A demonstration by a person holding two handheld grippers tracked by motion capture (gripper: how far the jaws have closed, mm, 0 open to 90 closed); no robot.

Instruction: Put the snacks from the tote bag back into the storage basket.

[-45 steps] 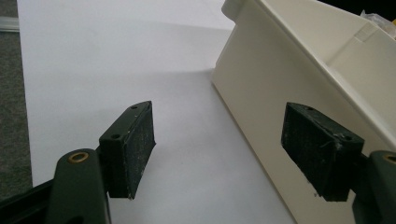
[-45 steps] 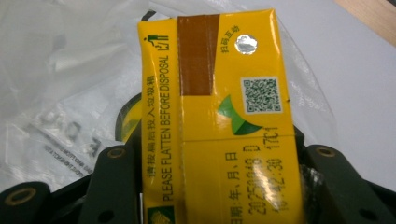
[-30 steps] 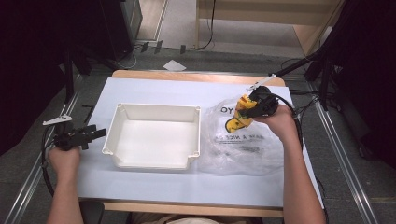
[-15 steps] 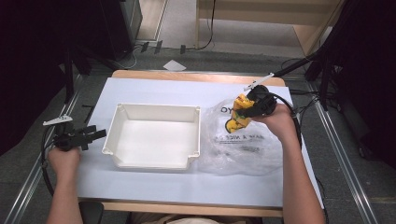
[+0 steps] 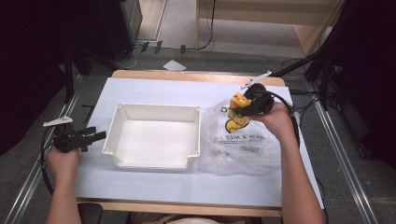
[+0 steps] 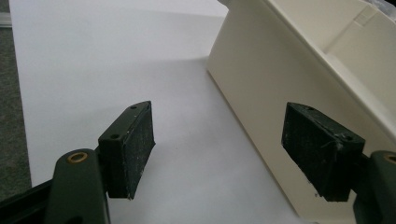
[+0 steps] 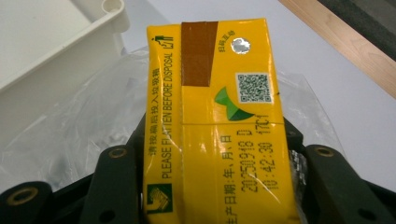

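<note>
A yellow drink carton (image 5: 238, 109) (image 7: 219, 126) is held above a clear plastic bag (image 5: 238, 144) on the right of the table. My right gripper (image 5: 243, 111) (image 7: 215, 182) is shut on the carton, its black jaws pressing both long sides. The carton's top shows a foil straw hole and a QR code. A white plastic bin (image 5: 154, 135) (image 6: 303, 70) stands empty in the middle of the table. At the table's left edge, a short way from the bin's left wall, my left gripper (image 5: 91, 136) (image 6: 233, 154) is open with nothing between its pads.
The table (image 5: 163, 91) has a white sheet over a wooden top. Another yellow item (image 5: 232, 126) lies inside the bag under the carton. A scrap of paper (image 5: 174, 65) lies on the floor beyond the table. Metal rails run along both sides.
The right hand with the carton has shifted slightly left over the bag. The left hand and the bin have not moved.
</note>
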